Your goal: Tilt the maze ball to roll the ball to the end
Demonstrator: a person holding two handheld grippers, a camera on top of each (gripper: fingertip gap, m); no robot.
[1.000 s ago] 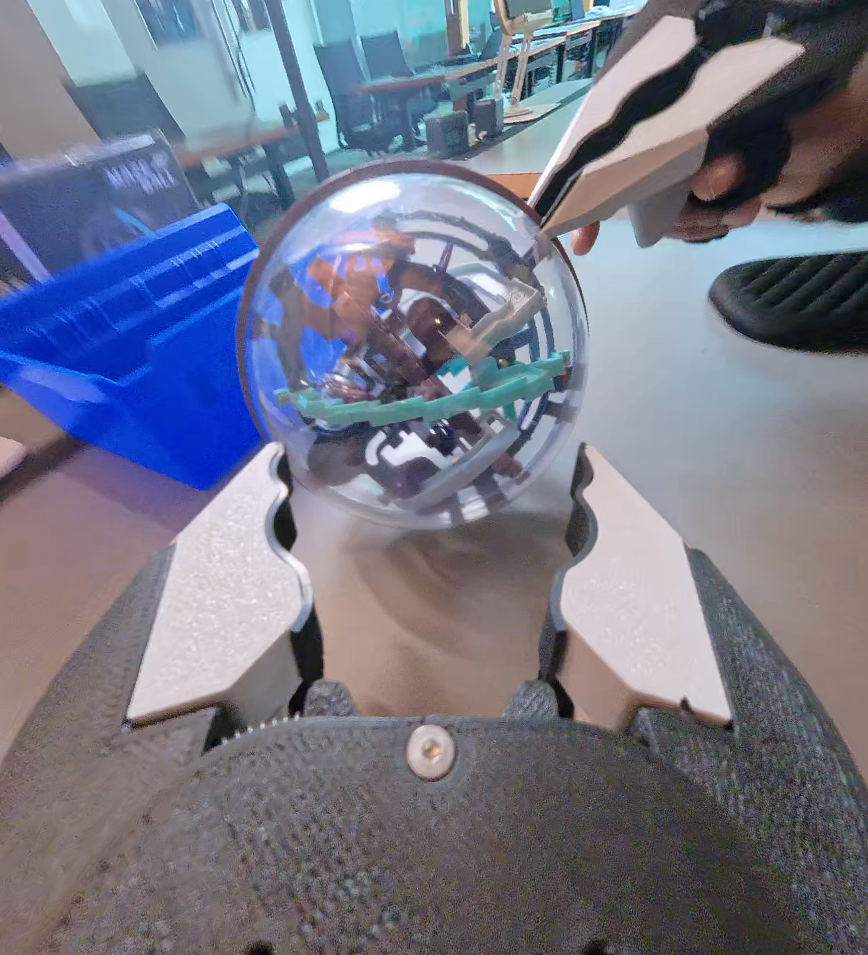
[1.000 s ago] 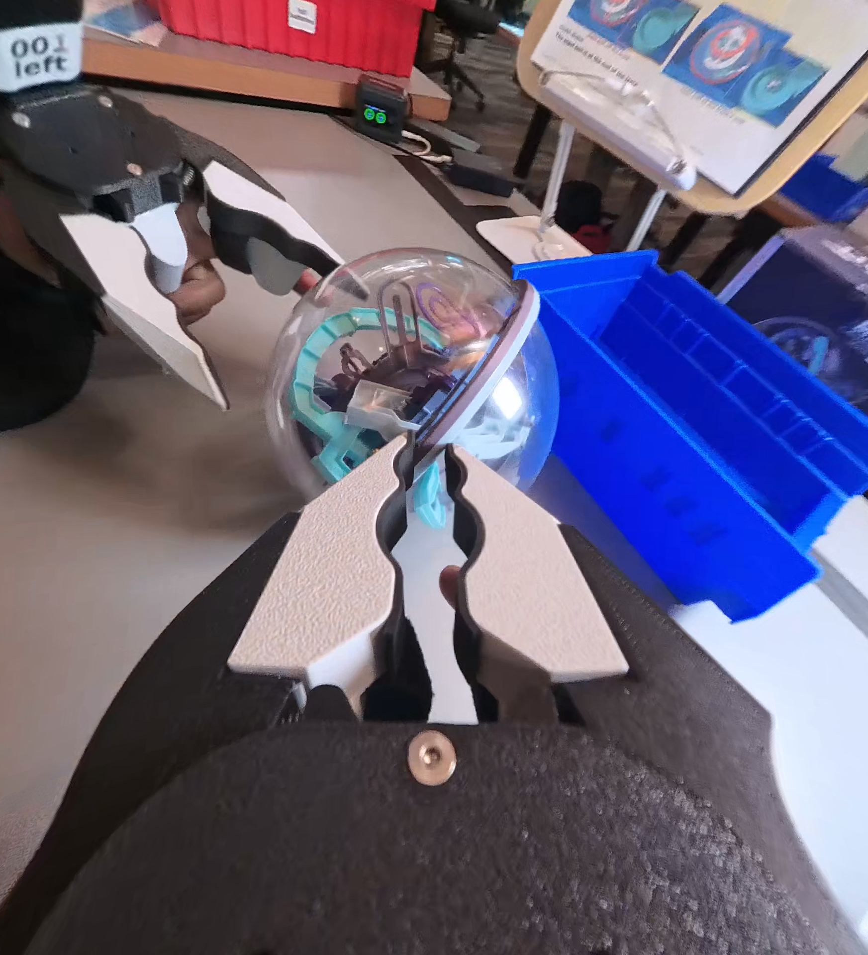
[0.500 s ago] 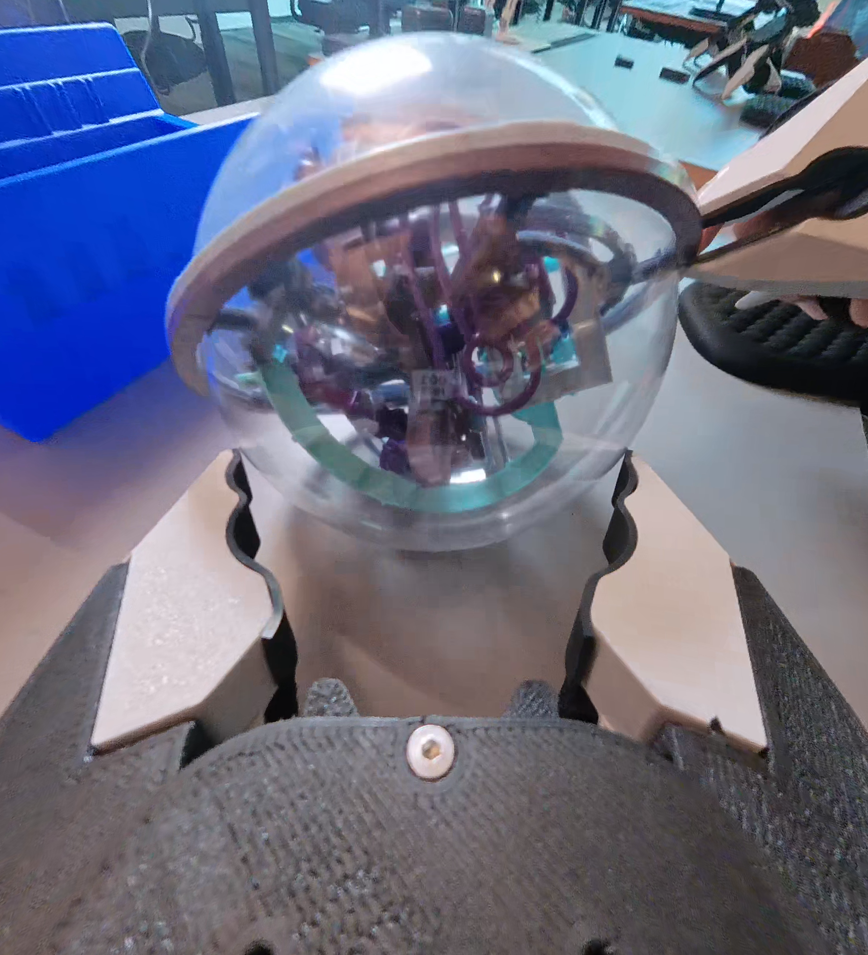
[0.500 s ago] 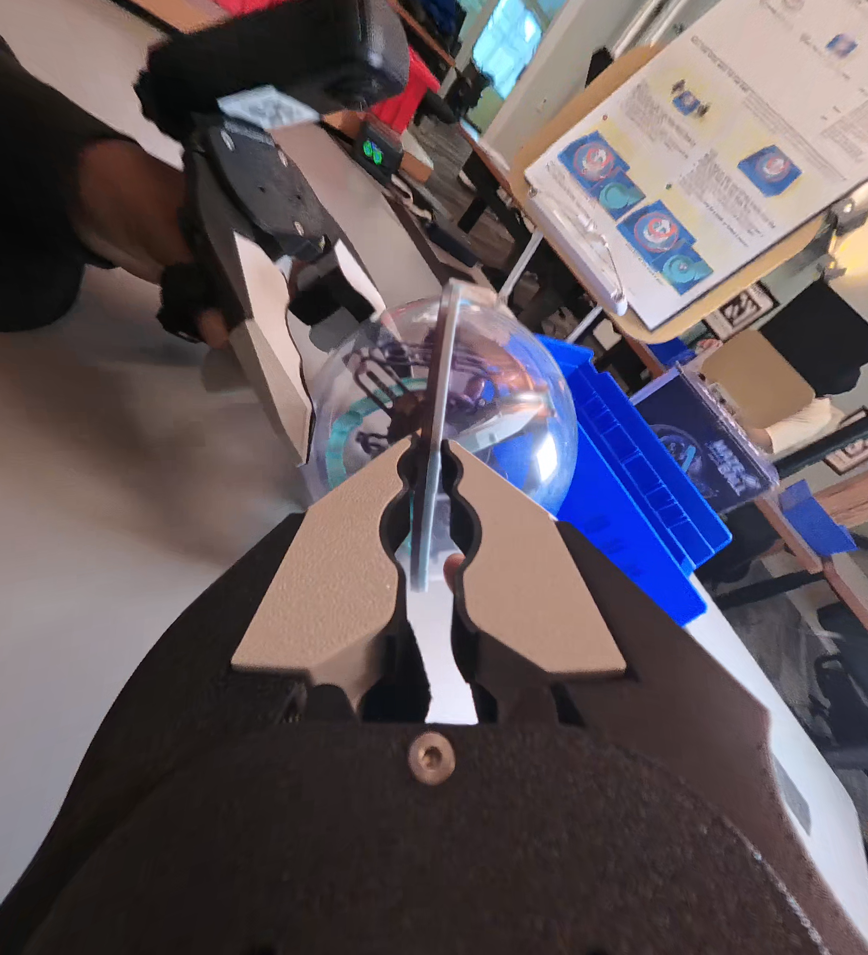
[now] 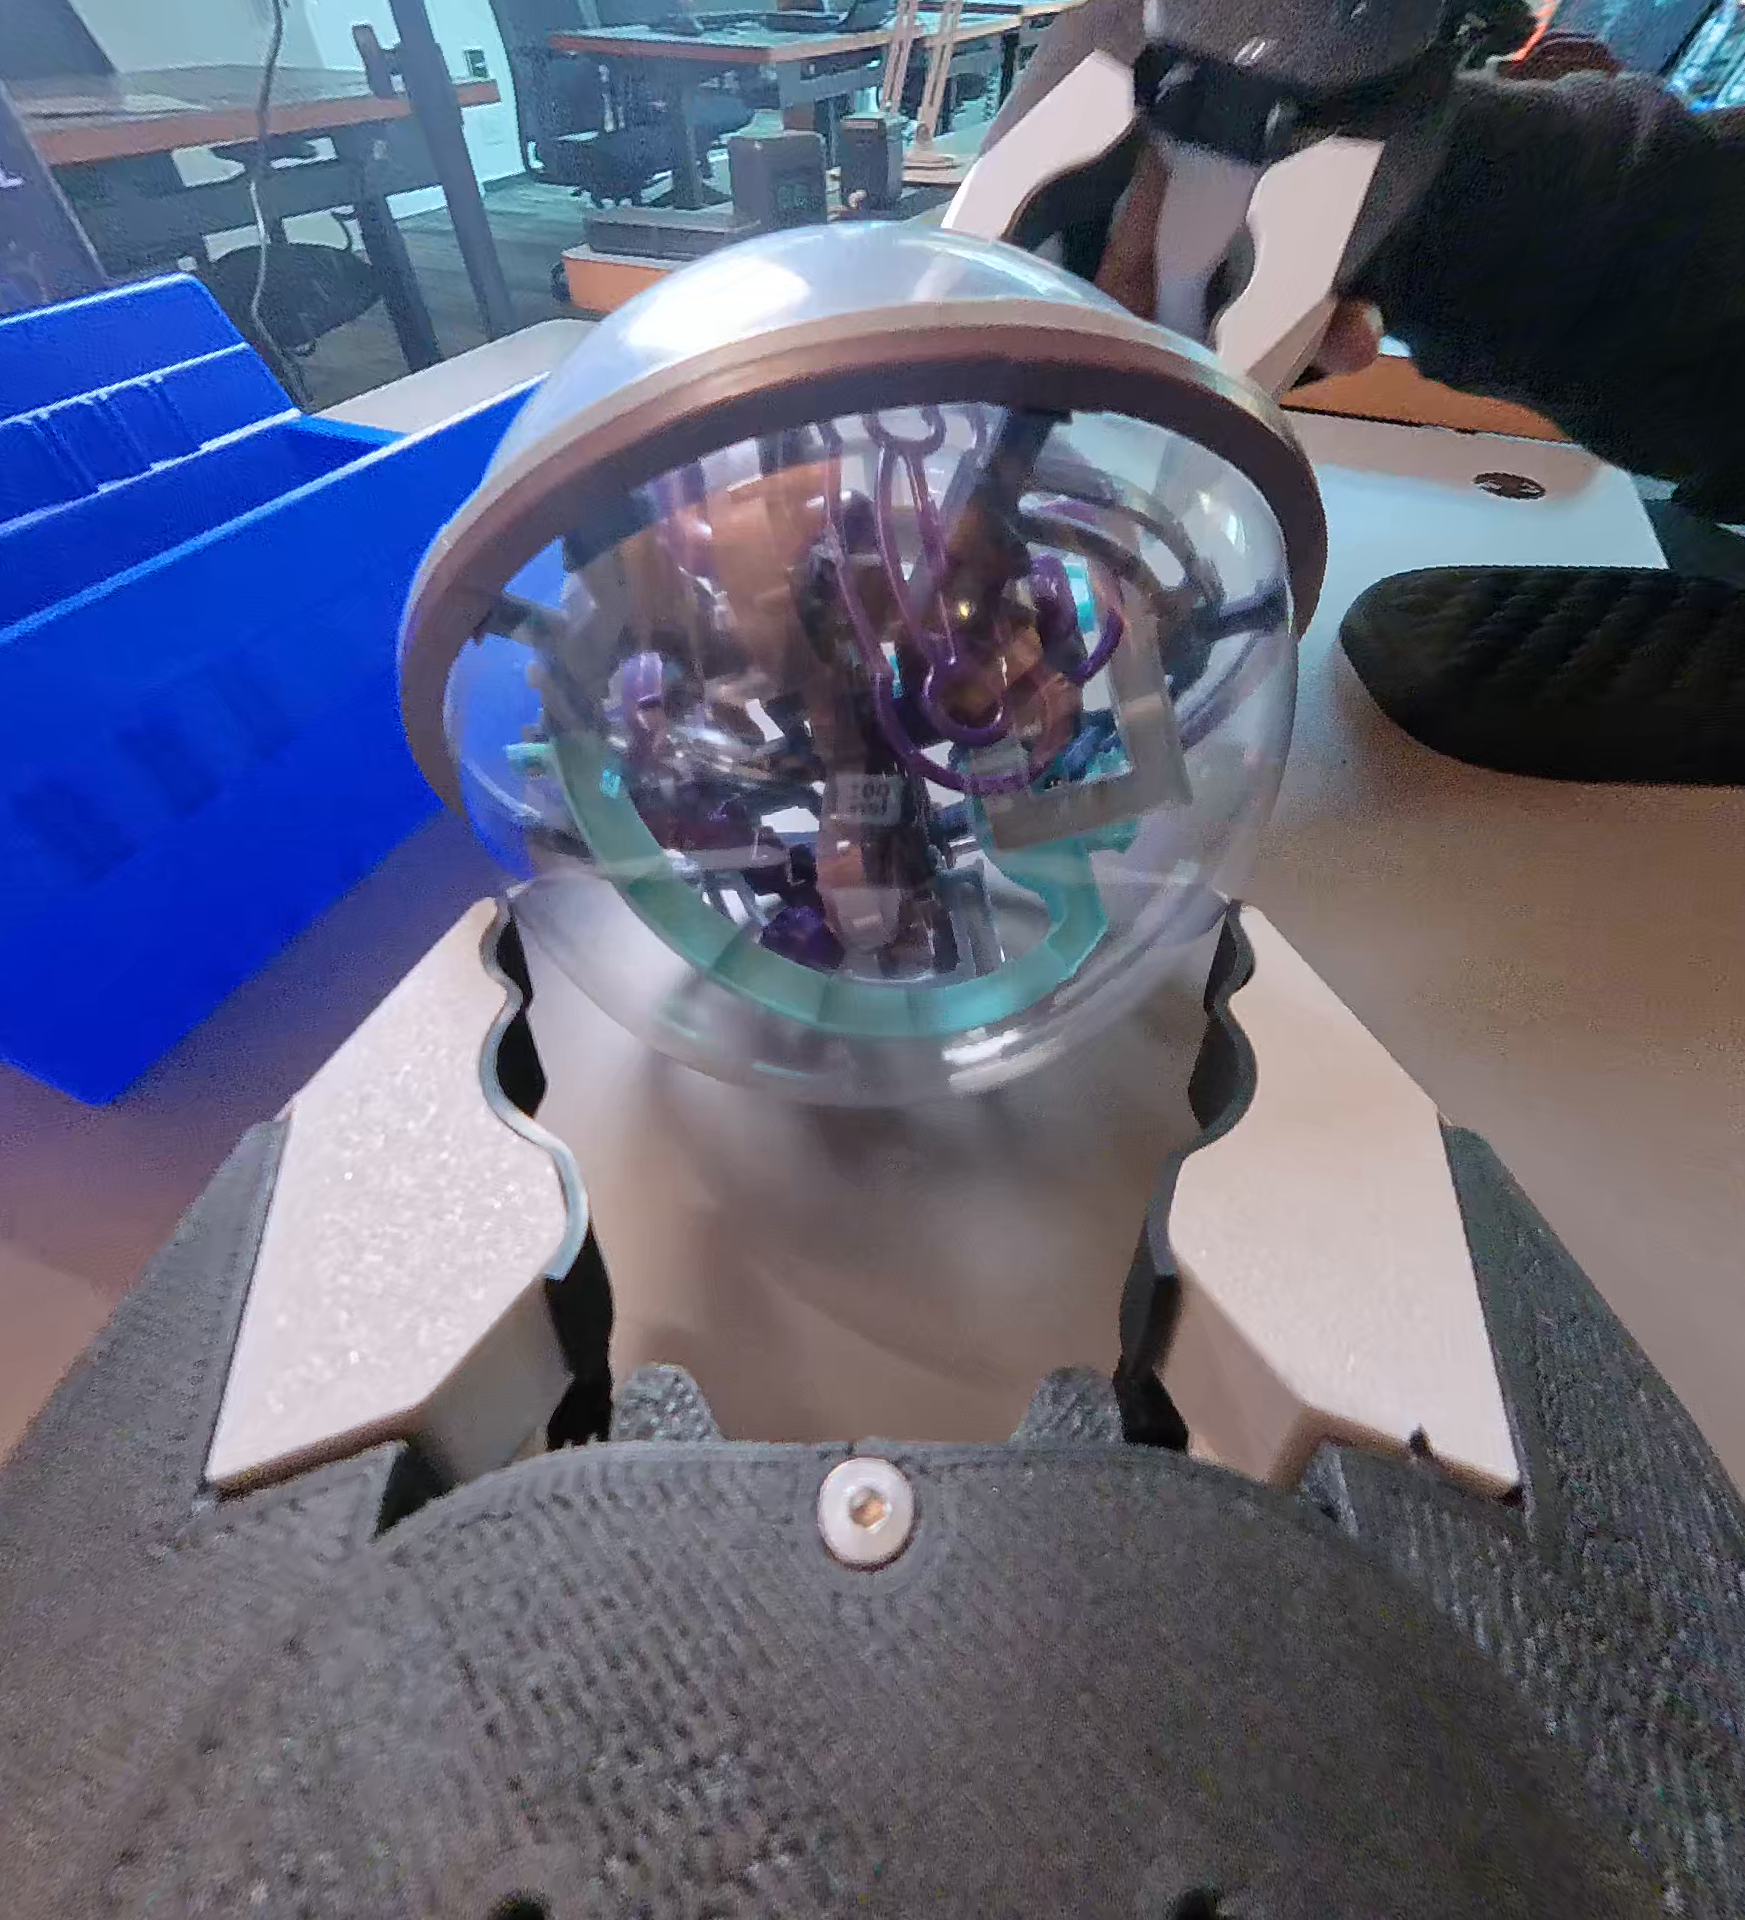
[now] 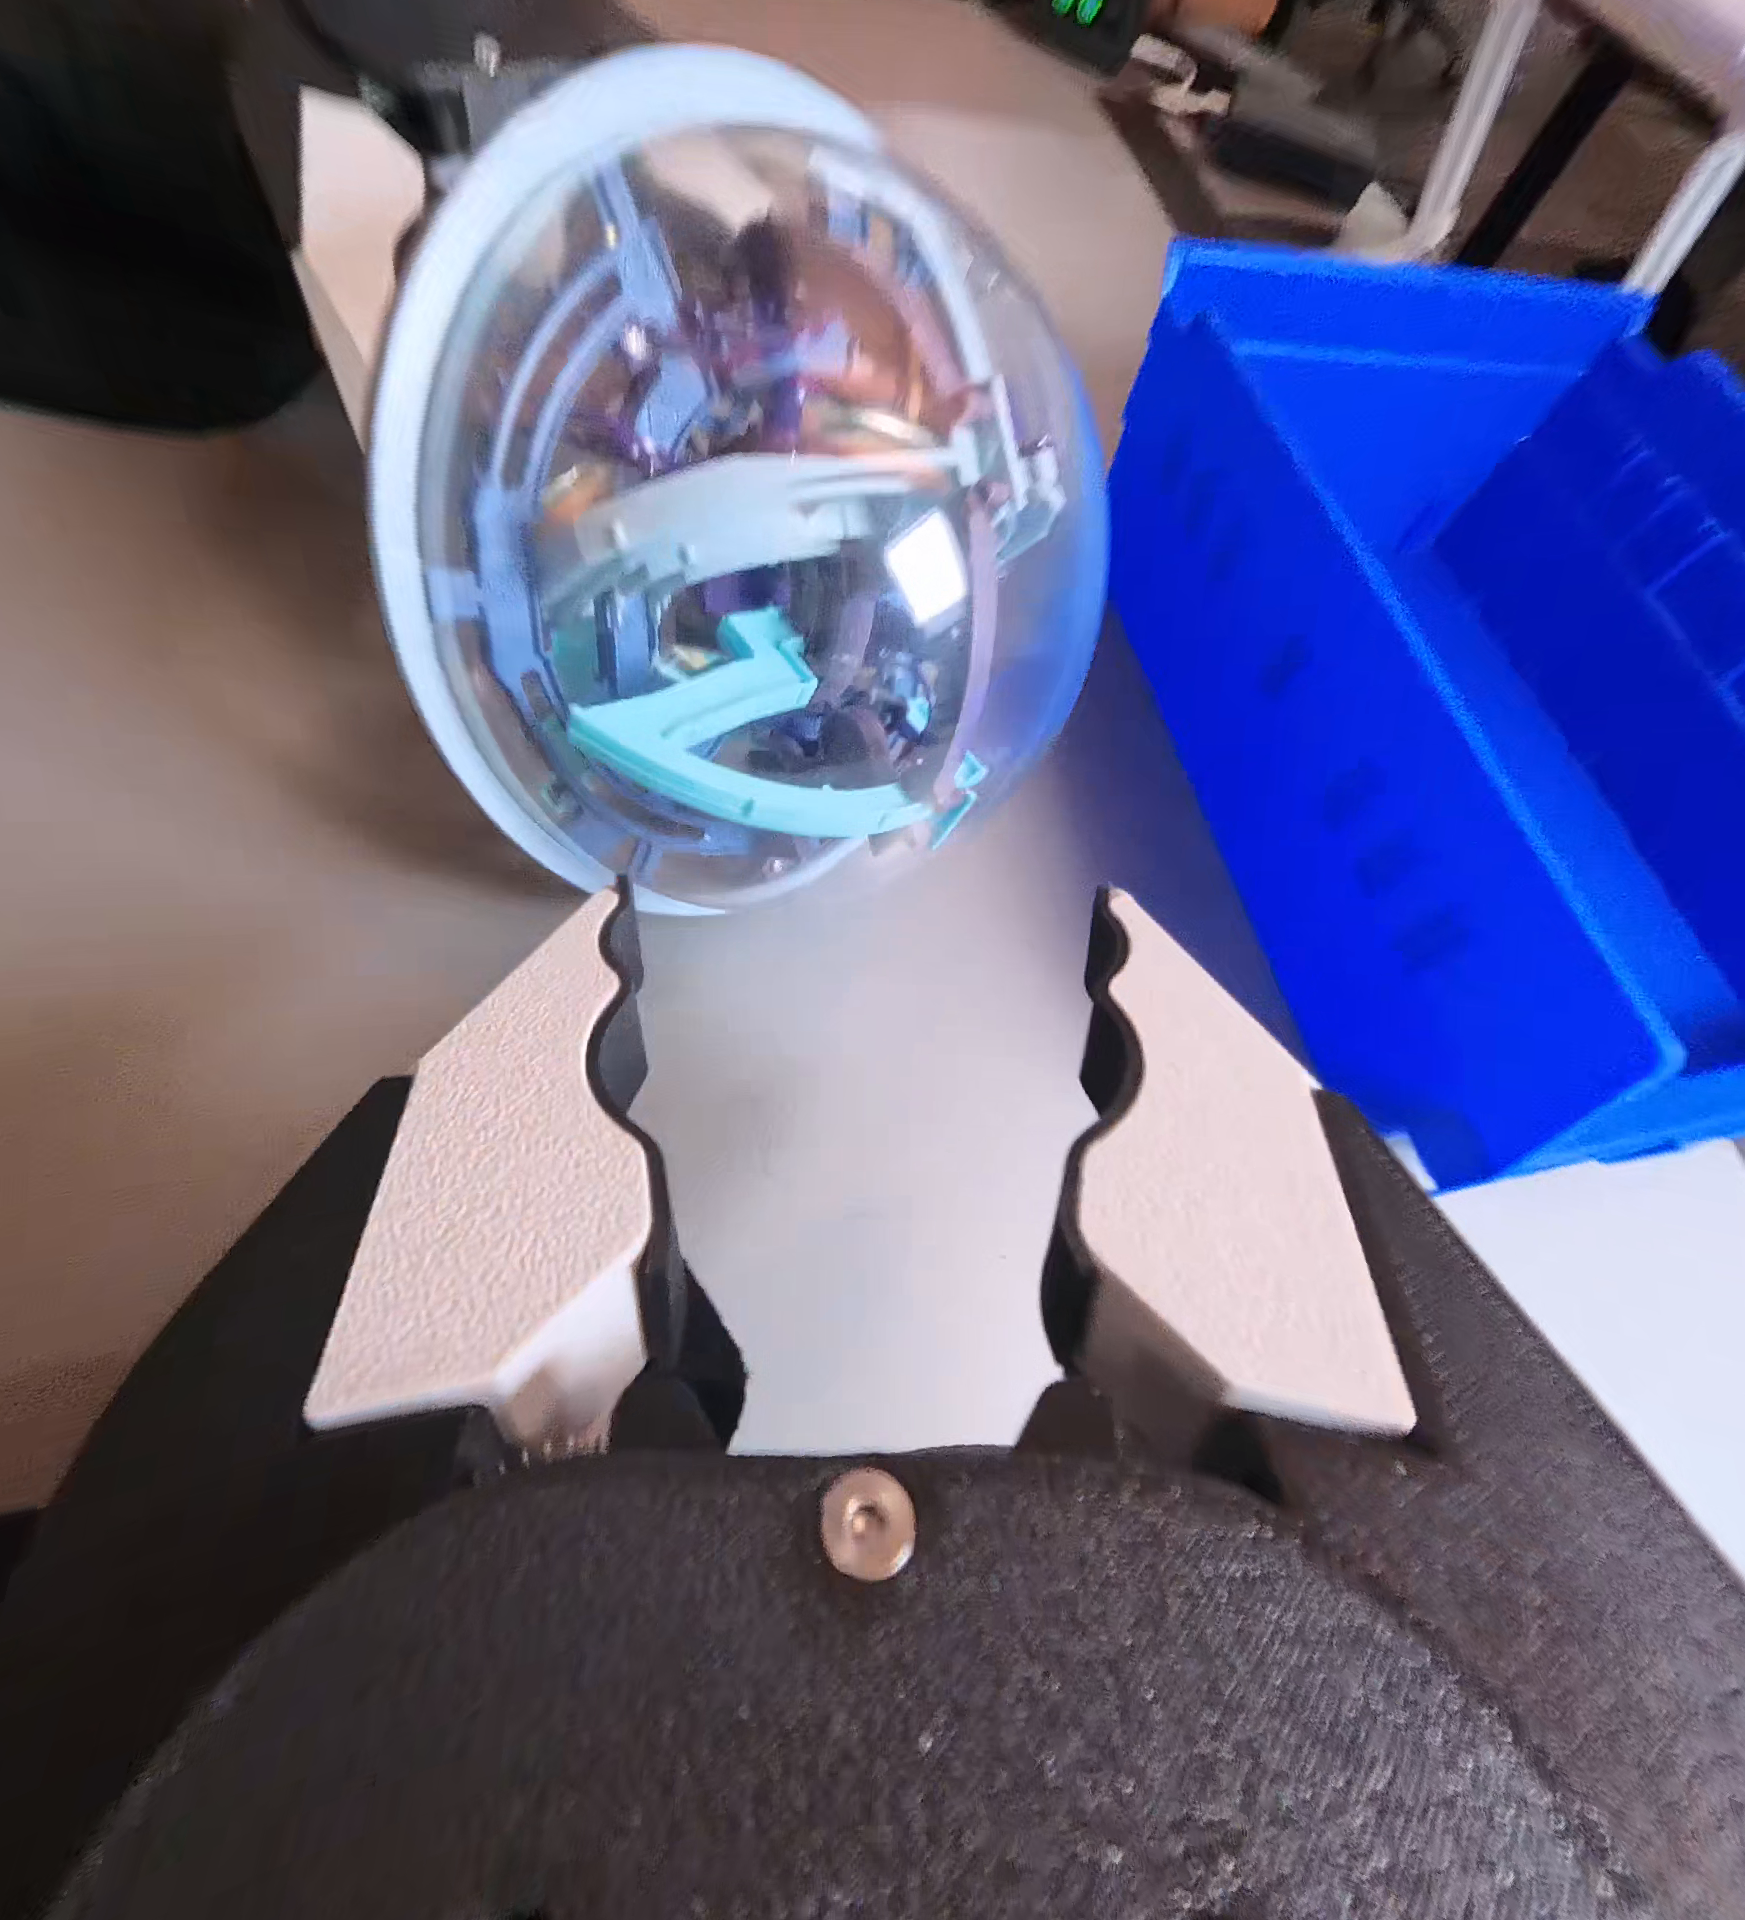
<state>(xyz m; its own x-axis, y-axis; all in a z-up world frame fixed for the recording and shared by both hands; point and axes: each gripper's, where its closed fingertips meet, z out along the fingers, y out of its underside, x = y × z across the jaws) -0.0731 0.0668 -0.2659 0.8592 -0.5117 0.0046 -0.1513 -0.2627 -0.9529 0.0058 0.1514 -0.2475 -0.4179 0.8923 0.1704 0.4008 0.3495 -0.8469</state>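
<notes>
The maze ball (image 5: pixel 868 675) is a clear sphere with teal, purple and brown tracks inside and a flat ring around its middle. It sits on the tan table (image 5: pixel 1470 1039). My left gripper (image 5: pixel 863 914) is open, with the ball's lower part between its tips; I cannot tell if they touch it. My right gripper (image 6: pixel 863 894) is open and empty, with the ball (image 6: pixel 733 520) just beyond its tips. It also shows in the left wrist view (image 5: pixel 1117 301), open behind the ball's upper right. I cannot make out the small ball inside.
A blue plastic bin (image 5: pixel 120 727) stands close to the ball, also seen in the right wrist view (image 6: pixel 1419 727). A black ribbed pad (image 5: pixel 1574 675) lies on the table at the right. A dark sleeve (image 5: pixel 1626 260) is behind it. Desks and chairs are in the background.
My right gripper has let go of the ball's ring, opened and drawn back. The ball has turned, so its ring now tilts differently. My left gripper stays open around it.
</notes>
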